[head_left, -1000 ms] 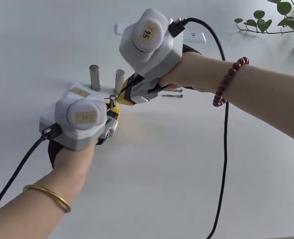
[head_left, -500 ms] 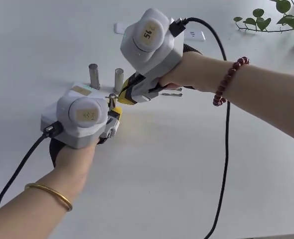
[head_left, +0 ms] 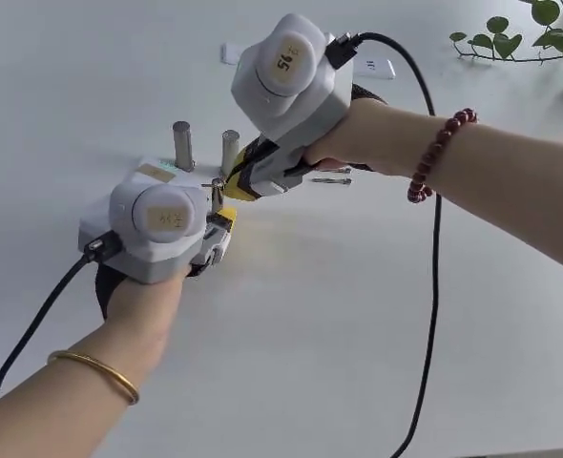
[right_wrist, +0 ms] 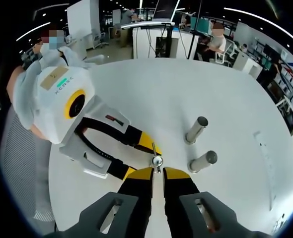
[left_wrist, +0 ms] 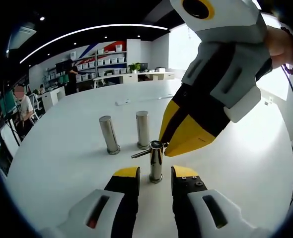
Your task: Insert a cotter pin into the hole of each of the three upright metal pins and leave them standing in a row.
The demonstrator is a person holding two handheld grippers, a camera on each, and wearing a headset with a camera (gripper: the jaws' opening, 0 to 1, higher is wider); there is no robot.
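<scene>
**Cotter pin [left_wrist: 140,154] thru front metal pin [left_wrist: 156,163], R jaws on it**

Far left in head view, the L gripper [head_left: 220,216] sits low over the table [head_left: 310,324]. Its jaws are apart, one each side of the front metal pin's foot, w/ a sliver of gap both sides in L gripper view, so not clamping.

The front metal pin stands upright just ahead of those tips. The cotter pin sits crosswise thru the hole near its top, free end poking out leftward in L gripper view.

Behind stand the rear-left metal pin [left_wrist: 109,135] & rear-right metal pin [left_wrist: 142,130], both upright, side by side, near each other.

The R gripper [left_wrist: 165,147] is angled down from the right. Its yellow jaws are closed to a thin slit, tips against the pin top, pinching the cotter pin's near end.

Further right, spare cotter pins [head_left: 331,177] lie flat on the table. A plant [head_left: 509,38] is at the far right corner.
</scene>
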